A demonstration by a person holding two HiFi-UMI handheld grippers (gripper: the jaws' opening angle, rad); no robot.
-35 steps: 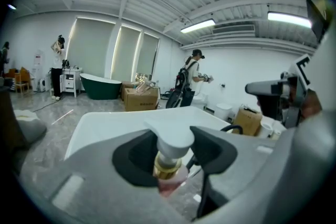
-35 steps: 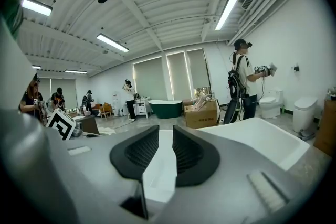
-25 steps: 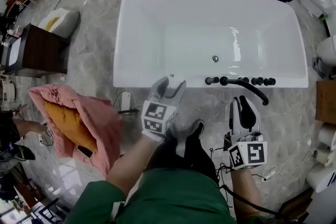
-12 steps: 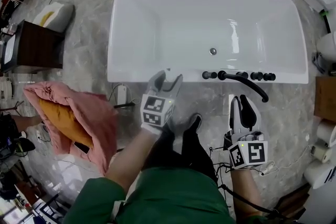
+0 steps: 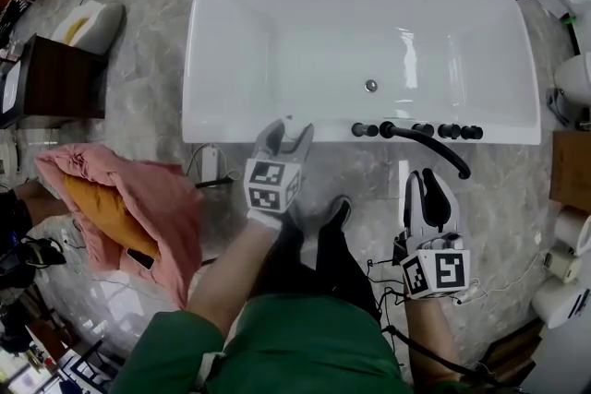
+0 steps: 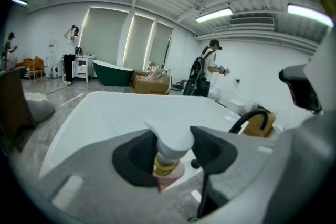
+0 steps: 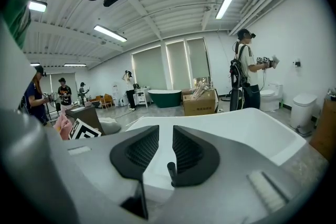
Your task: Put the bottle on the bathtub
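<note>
Left gripper (image 6: 169, 152): closed on the bottle (image 6: 170, 140); both dark pads are pressed against the pale cap, and a gold neck and a pinkish body are seen just below it.
Left gripper, head view (image 5: 284, 126): found at lower middle of the frame, with its tips laid over the near rim of the bathtub (image 5: 222, 126).
Bottle: held upright between the jaws, at the near rim, left of the faucet (image 5: 427, 144). Whether its base is already resting on the rim cannot be told, as the base is hidden by the gripper.
Right gripper (image 7: 165, 150): jaws set a narrow gap apart, with nothing held between them; only the white tub is seen through the gap.
Right gripper, head view (image 5: 430, 185): kept at lower right of the frame, short of the tub and well apart from the bottle.
Done: the bottle is judged to have been brought to the tub's edge.
Left: the bottle is not yet let go; it is judged that it must be set down, released, and the jaws drawn clear.
Surroundings: a pink cloth (image 5: 138, 198) lies at lower left.
</note>
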